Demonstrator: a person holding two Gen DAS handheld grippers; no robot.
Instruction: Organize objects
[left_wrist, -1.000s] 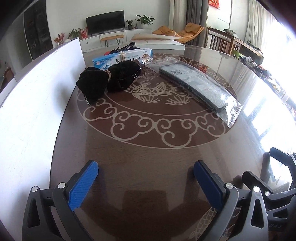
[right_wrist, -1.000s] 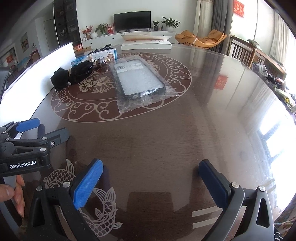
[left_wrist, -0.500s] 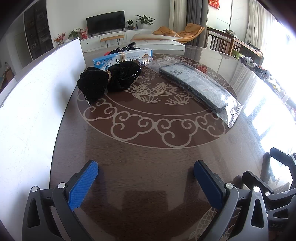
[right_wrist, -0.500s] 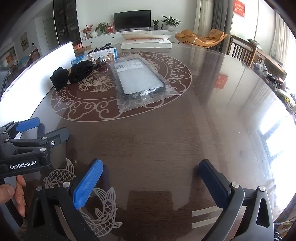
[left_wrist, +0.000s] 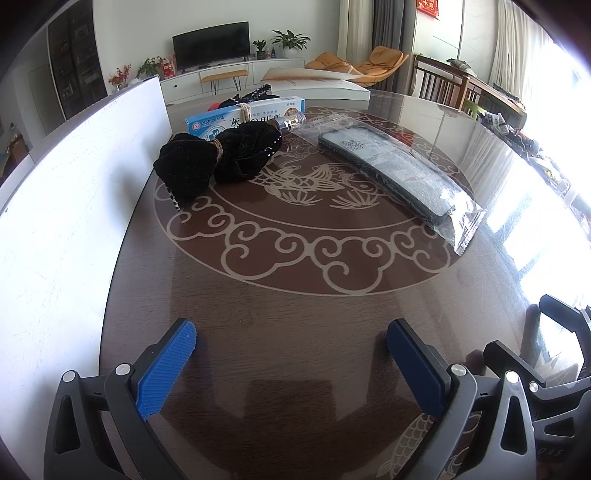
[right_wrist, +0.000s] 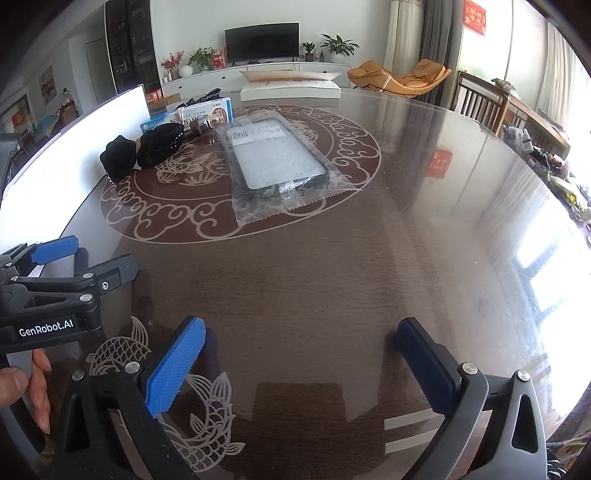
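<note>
Left claw (left_wrist: 291, 354): spread wide, nothing between its blue pads (left_wrist: 166, 369), hovering low over the desk (left_wrist: 295, 332). Right claw (right_wrist: 301, 354): same, released and empty.

Task items all sit well ahead of both claws, none touched:
- black cloth bundle (left_wrist: 218, 162), tied at the middle, ahead-left of the left claw, near the white board (left_wrist: 74, 192) standing on that claw's left.
- blue-and-white box (left_wrist: 243, 118) just behind the bundle, touching it; a small clear bottle (left_wrist: 291, 122) lies by the box's right end.
- bagged dark phone case (right_wrist: 277, 162), flat in clear plastic, ahead and slightly left of the right claw; from the left claw it runs ahead-right.

Right wrist view: left claw's body is beside the right claw on its left, with the person's fingers (right_wrist: 37, 384) on its handle.
</note>
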